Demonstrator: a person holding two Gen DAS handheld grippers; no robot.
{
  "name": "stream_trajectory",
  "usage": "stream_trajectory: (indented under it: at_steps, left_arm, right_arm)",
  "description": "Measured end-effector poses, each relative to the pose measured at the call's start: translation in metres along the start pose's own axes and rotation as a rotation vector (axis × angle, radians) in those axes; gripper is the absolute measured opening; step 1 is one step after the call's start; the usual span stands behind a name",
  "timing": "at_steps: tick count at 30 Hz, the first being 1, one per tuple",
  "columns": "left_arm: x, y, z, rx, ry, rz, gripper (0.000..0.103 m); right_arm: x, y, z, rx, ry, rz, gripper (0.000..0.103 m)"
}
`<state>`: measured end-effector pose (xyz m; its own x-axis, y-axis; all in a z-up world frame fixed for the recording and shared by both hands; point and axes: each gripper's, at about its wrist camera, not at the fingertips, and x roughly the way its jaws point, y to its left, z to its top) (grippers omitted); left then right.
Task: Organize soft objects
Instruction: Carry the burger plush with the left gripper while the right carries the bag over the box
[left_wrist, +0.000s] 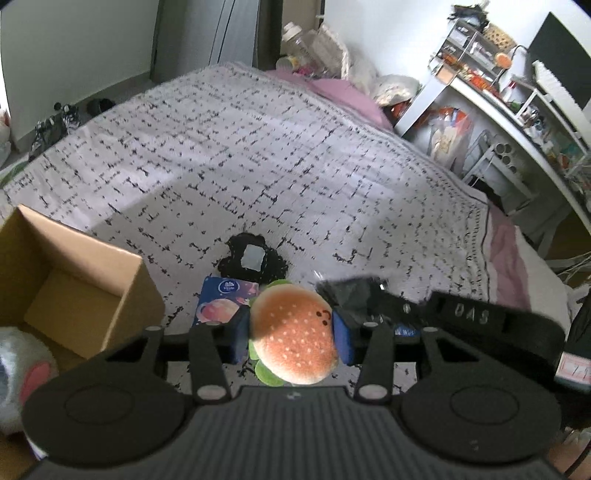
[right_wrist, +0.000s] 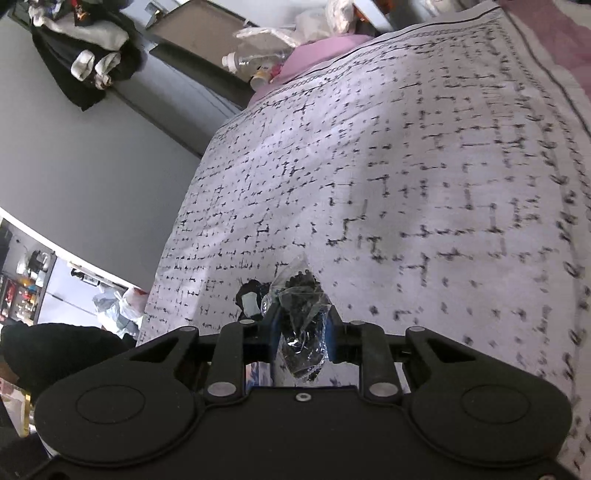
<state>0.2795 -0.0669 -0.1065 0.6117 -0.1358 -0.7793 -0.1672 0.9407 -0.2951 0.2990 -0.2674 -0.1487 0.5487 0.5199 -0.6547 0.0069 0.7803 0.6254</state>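
My left gripper (left_wrist: 293, 341) is shut on a plush hamburger (left_wrist: 295, 332), orange bun with green lettuce edge, held above the bed. My right gripper (right_wrist: 301, 332) is shut on a clear plastic bag of black stuff (right_wrist: 303, 317); the right gripper's black body (left_wrist: 461, 321) shows in the left wrist view just right of the hamburger. A blue tissue pack (left_wrist: 225, 301) and a black fuzzy item with a white tag (left_wrist: 253, 258) lie on the bedspread (left_wrist: 258, 147); the black item also shows in the right wrist view (right_wrist: 249, 299). An open cardboard box (left_wrist: 74, 291) stands at the left.
A white plush with pink patch (left_wrist: 22, 373) sits at the box's near left. Pink pillows (left_wrist: 343, 92) lie at the bed's head. A cluttered white desk and shelves (left_wrist: 517, 103) stand right of the bed. Clothes hang on the wall (right_wrist: 85, 55).
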Motion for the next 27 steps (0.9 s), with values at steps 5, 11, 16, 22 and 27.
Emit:
stream_trajectory:
  at_steps: [5, 11, 16, 22, 27]
  left_arm:
    - [-0.025, 0.003, -0.002, 0.004, -0.025, -0.001, 0.046]
    - [-0.048, 0.010, -0.006, -0.002, -0.043, 0.003, 0.046]
    - [-0.064, 0.015, -0.008, -0.006, -0.060, 0.002, 0.046]
    - [-0.079, 0.023, -0.008, -0.010, -0.078, 0.003, 0.046]
    - [-0.089, 0.031, -0.008, -0.013, -0.089, 0.002, 0.046]
  right_arm:
    - [-0.021, 0.000, -0.003, 0.002, -0.038, -0.004, 0.024]
    - [-0.038, 0.003, -0.013, 0.001, -0.067, -0.016, 0.024]
    - [-0.053, 0.007, -0.028, 0.003, -0.097, -0.030, 0.024]
    - [-0.068, 0.015, -0.042, -0.023, -0.133, -0.075, 0.024]
    - [-0.075, 0.023, -0.051, -0.041, -0.155, -0.101, 0.024]
